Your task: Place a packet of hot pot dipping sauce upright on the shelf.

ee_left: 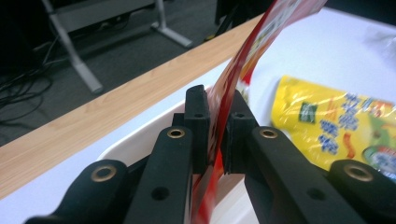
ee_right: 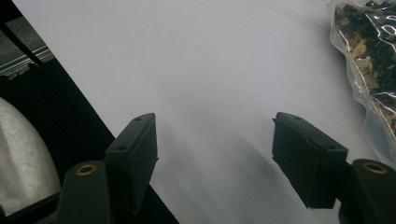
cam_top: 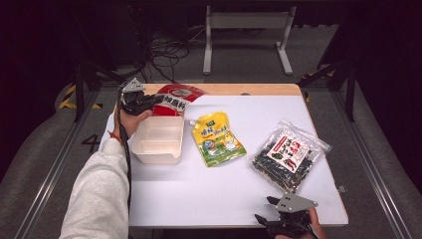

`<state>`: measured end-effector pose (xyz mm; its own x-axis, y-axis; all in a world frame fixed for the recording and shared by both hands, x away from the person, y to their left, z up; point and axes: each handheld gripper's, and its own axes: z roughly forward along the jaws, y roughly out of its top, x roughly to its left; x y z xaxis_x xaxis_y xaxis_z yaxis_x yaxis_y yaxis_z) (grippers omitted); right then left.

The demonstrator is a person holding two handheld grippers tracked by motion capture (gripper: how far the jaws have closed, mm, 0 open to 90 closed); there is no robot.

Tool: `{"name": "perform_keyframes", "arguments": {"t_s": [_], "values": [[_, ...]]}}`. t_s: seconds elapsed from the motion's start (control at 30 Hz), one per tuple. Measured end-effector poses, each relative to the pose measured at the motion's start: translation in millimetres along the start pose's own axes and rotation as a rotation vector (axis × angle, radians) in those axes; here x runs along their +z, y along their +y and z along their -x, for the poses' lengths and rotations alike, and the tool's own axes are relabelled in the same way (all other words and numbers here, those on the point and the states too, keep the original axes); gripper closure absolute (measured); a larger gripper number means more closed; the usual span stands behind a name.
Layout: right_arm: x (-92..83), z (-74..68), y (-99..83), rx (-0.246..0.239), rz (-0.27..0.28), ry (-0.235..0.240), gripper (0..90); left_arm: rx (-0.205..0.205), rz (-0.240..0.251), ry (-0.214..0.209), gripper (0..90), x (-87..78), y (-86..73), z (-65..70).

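red snack packet hangs from the left tongs in the high view, above the far edge of the white bin at the back left corner of the table. a yellow pouch lies flat just beside the bin, and a clear bag of dried mix lies well apart toward the right. the right tongs hover low over the near right edge of the table, carrying nothing.

left gripper view: the two black pads are clenched on the red packet, which runs up between them as a thin sheet and leans over toward the yellow pouch. the bin's white rim sits right under the jaws. the film looks light, soft and slick; it bends under its own weight, so it would likely flop and swing when moved. a hold on the flat sealed edge, where there is no filling, seems the safest place, and that looks close to where the pads sit now.

right gripper view: the jaws stand wide apart over bare white table, released, with the clear bag off to one side, untouched.
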<state>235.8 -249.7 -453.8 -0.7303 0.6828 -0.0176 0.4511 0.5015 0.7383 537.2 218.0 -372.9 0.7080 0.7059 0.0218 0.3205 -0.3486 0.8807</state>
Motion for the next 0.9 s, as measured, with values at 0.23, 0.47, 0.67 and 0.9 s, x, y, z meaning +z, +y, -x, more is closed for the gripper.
{"name": "perform_keyframes", "arguments": {"t_s": [0.23,0.47,0.67,0.9], "values": [[3.0,-0.3,1.9,-0.01,-0.012,0.013,30.8,-0.014,-0.033,0.032,89.9,-16.9,-12.2,-9.9],[5.6,0.3,4.2,-0.015,-0.014,0.019,30.2,-0.041,-0.066,0.053,90.0,-8.2,-21.2,-13.1],[1.2,6.0,5.9,0.01,0.009,-0.002,29.7,-0.053,-0.063,0.037,90.0,-7.4,-30.4,-16.5],[2.5,6.5,6.9,0.008,0.003,-0.014,28.8,-0.019,-0.141,0.054,90.0,-1.1,-35.7,-14.6]]}}
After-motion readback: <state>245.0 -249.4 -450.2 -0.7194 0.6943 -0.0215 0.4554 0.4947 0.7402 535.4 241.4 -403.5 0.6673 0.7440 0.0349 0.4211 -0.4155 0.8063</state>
